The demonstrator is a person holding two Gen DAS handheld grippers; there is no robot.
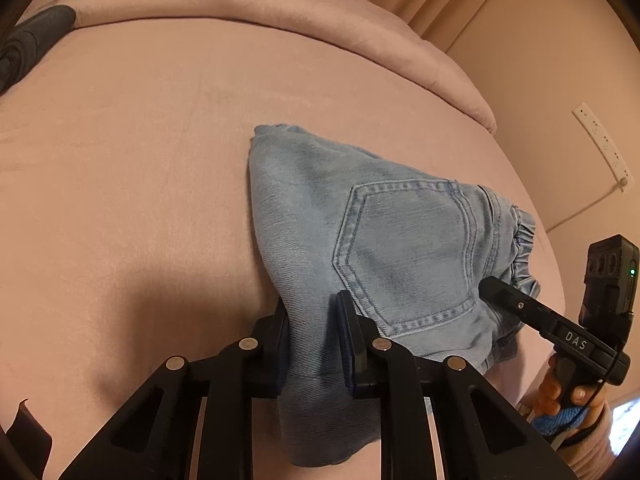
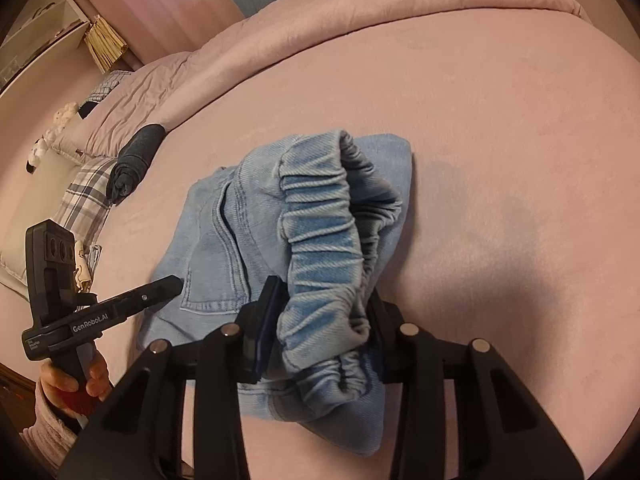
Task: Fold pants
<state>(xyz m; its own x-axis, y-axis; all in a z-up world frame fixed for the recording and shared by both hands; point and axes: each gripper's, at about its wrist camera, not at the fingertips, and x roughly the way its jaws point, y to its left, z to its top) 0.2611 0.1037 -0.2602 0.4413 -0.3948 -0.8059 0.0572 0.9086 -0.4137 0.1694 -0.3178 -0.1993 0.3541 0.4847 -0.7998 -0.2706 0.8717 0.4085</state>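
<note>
Left gripper [image 1: 314,340] pinching jeans [image 1: 380,240] fold edge, right gripper [image 2: 324,328] pinching waistband [image 2: 332,240] — lower both together onto bed [image 1: 120,160], corners probably aligned — release evenly.

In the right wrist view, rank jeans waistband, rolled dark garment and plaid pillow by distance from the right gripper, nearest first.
1. Elastic waistband, between the right gripper fingers.
2. Rolled dark garment, far left on the bed.
3. Plaid pillow, just left of it; nearly tied.

We observe a rolled dark garment [image 2: 134,162] near a plaid pillow [image 2: 82,196], a folded duvet [image 1: 280,12], and a power strip [image 1: 602,146].
</note>
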